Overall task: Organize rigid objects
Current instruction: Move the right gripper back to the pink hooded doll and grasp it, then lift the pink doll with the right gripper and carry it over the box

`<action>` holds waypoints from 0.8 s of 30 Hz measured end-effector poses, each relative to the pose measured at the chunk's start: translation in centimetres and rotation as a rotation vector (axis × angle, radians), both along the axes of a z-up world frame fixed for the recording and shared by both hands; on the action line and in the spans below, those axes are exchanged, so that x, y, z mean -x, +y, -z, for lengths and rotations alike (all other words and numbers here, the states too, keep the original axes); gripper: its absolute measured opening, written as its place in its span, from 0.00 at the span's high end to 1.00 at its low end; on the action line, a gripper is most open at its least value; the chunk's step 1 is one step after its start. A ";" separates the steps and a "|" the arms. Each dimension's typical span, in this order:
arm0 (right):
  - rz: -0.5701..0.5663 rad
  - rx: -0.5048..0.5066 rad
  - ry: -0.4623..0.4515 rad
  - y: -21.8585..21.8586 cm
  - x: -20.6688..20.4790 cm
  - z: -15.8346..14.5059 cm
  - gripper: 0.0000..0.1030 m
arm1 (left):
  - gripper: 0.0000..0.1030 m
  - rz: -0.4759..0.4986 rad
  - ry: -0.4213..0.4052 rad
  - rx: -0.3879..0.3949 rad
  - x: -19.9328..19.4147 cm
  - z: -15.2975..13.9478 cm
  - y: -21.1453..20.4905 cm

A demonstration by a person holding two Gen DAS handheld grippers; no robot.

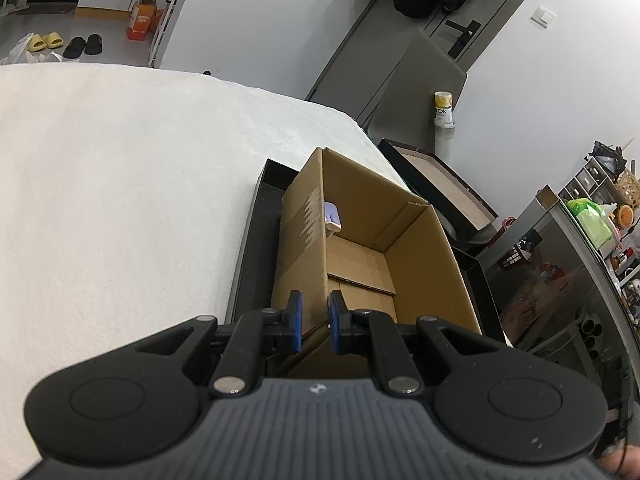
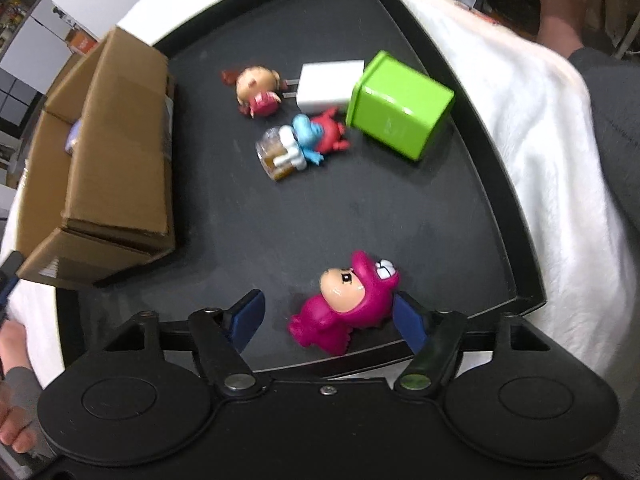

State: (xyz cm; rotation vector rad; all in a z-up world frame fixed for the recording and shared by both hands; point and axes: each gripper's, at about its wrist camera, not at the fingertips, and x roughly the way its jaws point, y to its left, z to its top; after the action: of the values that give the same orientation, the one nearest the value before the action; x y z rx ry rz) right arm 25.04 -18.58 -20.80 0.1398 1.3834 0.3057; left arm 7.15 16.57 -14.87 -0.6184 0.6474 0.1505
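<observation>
Right tool (image 2: 328, 318) spread around magenta figurine (image 2: 347, 305); left tool (image 1: 316, 322) pinching cardboard box (image 1: 304, 240) wall.

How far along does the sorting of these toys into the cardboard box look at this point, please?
Done: one small purple item already lies in the cardboard box. In hand: the left gripper clamps the box wall; the right gripper straddles the pink figurine, not yet gripping. Left on the black tray: green box, white charger and two more figurines.

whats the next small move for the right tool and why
Probably finish closing the right tool on the pink figure. The figure lies between its pads on the black tray; one pad is at its side, the other still apart. The left tool already grips the cardboard box wall.
</observation>
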 end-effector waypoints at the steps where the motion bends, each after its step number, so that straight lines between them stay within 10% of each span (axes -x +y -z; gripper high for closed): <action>1: 0.008 0.009 -0.001 0.0 0.0 0.3 0.38 | 0.88 0.001 0.000 0.000 0.0 0.0 0.1; 6: 0.009 0.009 -0.031 0.1 0.0 1.0 0.51 | 0.88 0.000 0.000 0.004 0.0 0.1 0.1; 24: -0.043 0.020 -0.067 1.0 -0.2 -1.0 0.51 | 0.88 -0.008 0.001 0.010 0.1 0.3 0.3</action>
State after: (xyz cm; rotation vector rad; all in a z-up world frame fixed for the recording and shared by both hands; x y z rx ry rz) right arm 25.24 -17.55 -19.80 0.0828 1.3241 0.3298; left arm 7.00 16.90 -15.14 -0.6311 0.6469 0.1550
